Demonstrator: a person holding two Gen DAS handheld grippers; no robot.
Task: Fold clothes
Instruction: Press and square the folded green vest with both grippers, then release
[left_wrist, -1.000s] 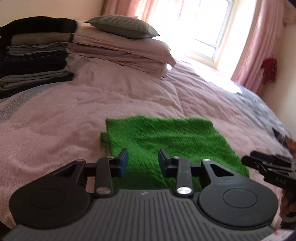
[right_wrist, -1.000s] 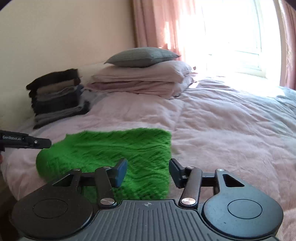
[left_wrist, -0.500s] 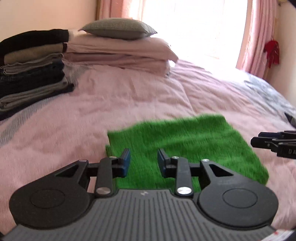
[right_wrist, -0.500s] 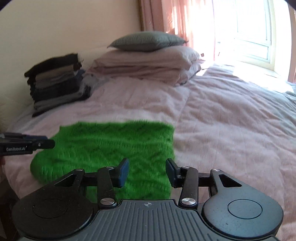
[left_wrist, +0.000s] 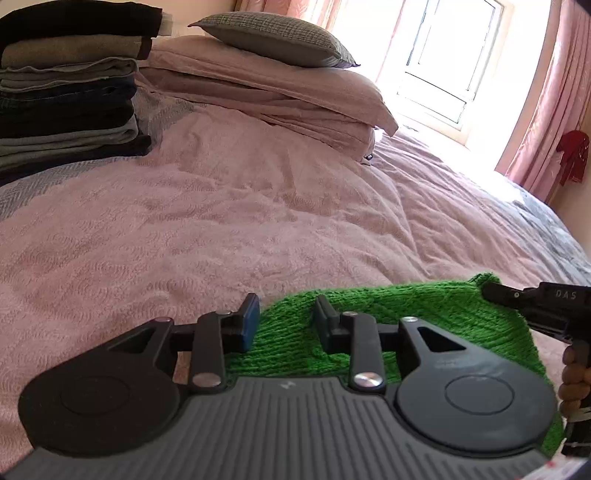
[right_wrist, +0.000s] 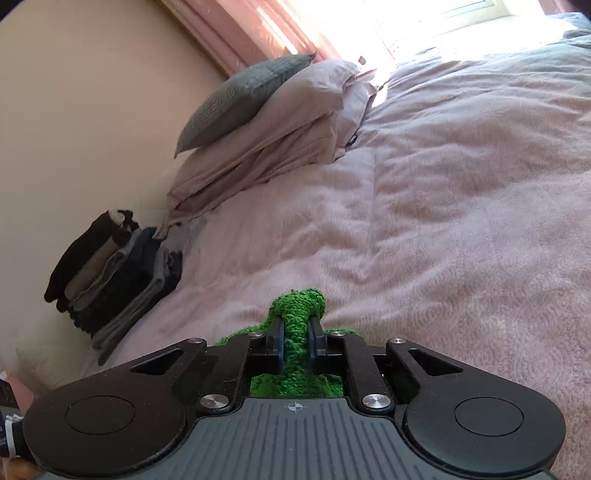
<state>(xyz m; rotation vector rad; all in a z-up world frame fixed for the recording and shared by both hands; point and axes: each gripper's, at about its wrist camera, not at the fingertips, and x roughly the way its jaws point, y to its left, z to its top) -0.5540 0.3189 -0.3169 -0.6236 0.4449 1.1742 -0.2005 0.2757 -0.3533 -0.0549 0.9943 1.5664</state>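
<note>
A bright green knitted garment (left_wrist: 424, 314) lies folded on the pink bedspread (left_wrist: 258, 206) near the bed's front edge. My left gripper (left_wrist: 286, 319) is open, its fingers straddling the garment's far left edge without pinching it. In the right wrist view my right gripper (right_wrist: 295, 334) is shut on a bunched corner of the green knit (right_wrist: 297, 306), which pokes out past the fingertips. The right gripper's fingers (left_wrist: 517, 297) also show in the left wrist view, at the garment's far right corner, with a hand (left_wrist: 574, 380) on its handle.
A stack of folded dark and grey clothes (left_wrist: 70, 88) sits at the far left of the bed by the wall. Pink pillows (left_wrist: 266, 88) with a grey cushion (left_wrist: 273, 40) on top lie at the head. A window with pink curtains (left_wrist: 546, 92) stands behind.
My right gripper went from open above the garment to shut on its far right corner and has tilted. The left gripper dropped closer to the garment's left edge and stays open.
</note>
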